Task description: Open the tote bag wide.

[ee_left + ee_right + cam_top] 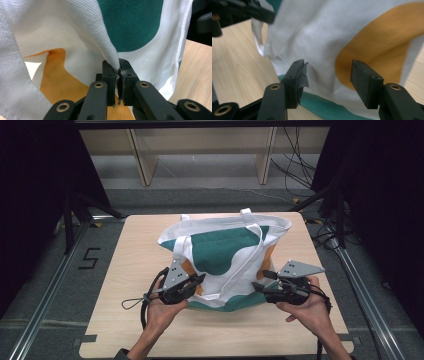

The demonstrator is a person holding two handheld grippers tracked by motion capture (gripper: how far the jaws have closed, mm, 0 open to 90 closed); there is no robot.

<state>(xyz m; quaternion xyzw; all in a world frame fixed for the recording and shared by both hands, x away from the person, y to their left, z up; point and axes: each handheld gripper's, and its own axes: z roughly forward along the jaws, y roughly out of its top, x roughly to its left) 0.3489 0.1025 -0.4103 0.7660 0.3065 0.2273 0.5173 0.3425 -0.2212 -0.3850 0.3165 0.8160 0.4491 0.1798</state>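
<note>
Tote bag (227,255) lies mid-table (125,270), left gripper (118,75) clamped on a white fold of its near-left side, right gripper (327,77) jaws apart at the near-right side.

text: "5" | form: black tape strokes | on: grey floor (60,270) left of the table (125,270) | other readable text: none

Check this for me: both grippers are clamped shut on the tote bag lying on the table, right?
Not quite. The left gripper is clamped on a fold of the tote bag, but the right gripper is open, jaws spread in front of the cloth, as the right gripper view shows.
</note>
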